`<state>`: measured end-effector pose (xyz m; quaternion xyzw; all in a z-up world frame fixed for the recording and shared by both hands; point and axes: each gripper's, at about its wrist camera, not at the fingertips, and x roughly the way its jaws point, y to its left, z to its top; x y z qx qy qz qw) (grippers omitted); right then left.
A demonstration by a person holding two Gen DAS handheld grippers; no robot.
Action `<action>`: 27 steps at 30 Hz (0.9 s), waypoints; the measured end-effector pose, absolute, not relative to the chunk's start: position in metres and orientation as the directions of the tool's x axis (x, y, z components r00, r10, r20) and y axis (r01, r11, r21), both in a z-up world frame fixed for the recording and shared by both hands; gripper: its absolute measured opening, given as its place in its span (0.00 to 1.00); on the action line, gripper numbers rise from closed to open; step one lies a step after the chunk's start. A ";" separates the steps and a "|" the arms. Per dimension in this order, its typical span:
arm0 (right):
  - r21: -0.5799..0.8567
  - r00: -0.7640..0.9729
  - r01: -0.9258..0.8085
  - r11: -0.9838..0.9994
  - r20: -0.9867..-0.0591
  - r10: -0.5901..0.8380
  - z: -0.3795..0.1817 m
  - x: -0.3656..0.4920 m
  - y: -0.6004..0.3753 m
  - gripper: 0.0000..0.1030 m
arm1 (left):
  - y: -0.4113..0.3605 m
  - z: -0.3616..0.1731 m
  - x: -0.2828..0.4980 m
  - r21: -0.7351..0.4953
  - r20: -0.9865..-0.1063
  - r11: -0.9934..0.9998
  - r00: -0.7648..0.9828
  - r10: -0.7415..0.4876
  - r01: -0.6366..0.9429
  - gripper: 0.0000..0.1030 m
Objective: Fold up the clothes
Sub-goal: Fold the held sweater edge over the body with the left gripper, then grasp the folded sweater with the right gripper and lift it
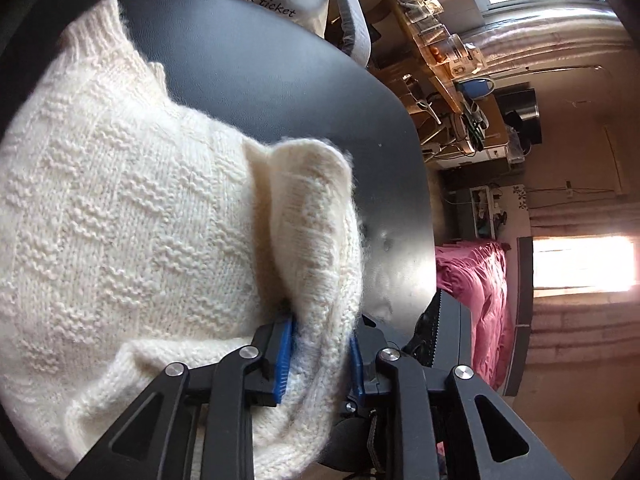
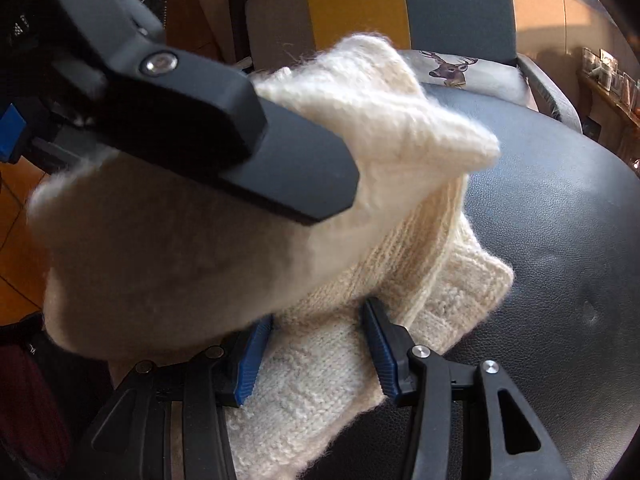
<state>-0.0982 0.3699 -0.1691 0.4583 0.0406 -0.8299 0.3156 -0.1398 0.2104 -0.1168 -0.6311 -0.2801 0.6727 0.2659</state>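
Note:
A cream knitted sweater [image 1: 120,216] lies spread on a round black leather table [image 1: 280,80]. My left gripper [image 1: 320,360] is shut on a raised fold of the sweater at its right edge, and the knit bulges up between the blue pads [image 1: 282,354]. In the right wrist view the same lifted fold [image 2: 380,120] hangs above the table, with the left gripper's black body [image 2: 224,140] crossing in front of it. My right gripper [image 2: 316,354] is open, its blue pads [image 2: 380,344] wide apart on either side of a flat part of the sweater [image 2: 320,380] near the ribbed hem.
A chair with a deer cushion [image 2: 450,66] stands beyond the table's far edge. A cluttered wooden desk [image 1: 452,80] and pink bedding [image 1: 476,292] lie off the table's right side. Bare black tabletop [image 2: 560,220] shows to the right of the sweater.

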 end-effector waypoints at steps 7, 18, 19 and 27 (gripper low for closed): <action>0.219 -0.433 0.534 -0.817 -0.759 -0.487 -0.155 -0.080 0.385 0.48 | 0.147 -0.057 -0.125 -0.803 -0.578 -0.589 -0.120 0.807 -0.091 0.38; 0.267 -0.426 0.587 -0.765 -0.701 -0.572 -0.059 -0.022 0.407 0.57 | 0.024 -0.101 -0.078 -0.585 -0.718 -0.785 -0.320 0.618 -0.204 0.41; 0.266 -0.422 0.607 -0.749 -0.691 -0.587 -0.049 -0.025 0.400 0.60 | 0.023 -0.109 -0.073 -0.579 -0.721 -0.788 -0.319 0.615 -0.209 0.41; 0.443 -0.138 0.672 -0.593 -0.712 -0.688 -0.031 -0.056 0.327 0.65 | 0.031 -0.116 -0.056 -0.561 -0.683 -0.771 -0.357 0.637 -0.301 0.41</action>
